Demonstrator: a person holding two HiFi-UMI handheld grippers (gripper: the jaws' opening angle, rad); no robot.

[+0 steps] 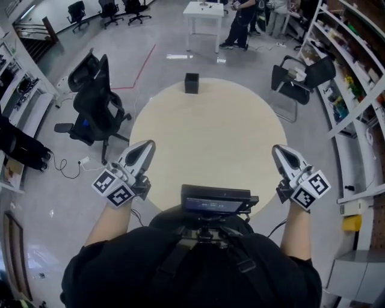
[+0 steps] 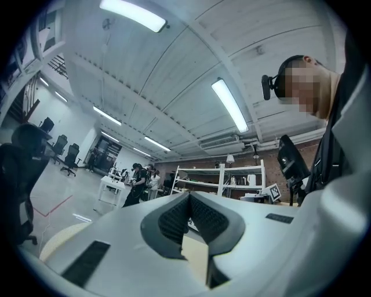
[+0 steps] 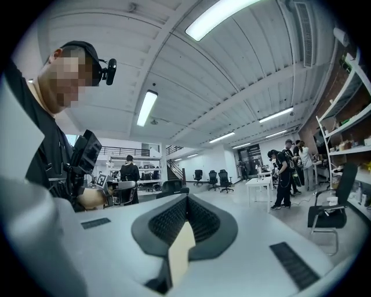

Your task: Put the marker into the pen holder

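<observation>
Jaws of the left gripper and right gripper are clenched on nothing, both at the near edge of the worktop. Pen holder stands upright at the far edge, slightly nearer the left gripper. No marker shows in any view.

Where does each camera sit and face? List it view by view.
Head view: on the person's head, looking steeply down at the round table, pen holder, left gripper, right gripper, both forearms.
Left gripper view: on that gripper, looking along shut jaws across the room; person's head at right.
Right gripper view: likewise; head at left.
Shared: all show the white table.
</observation>
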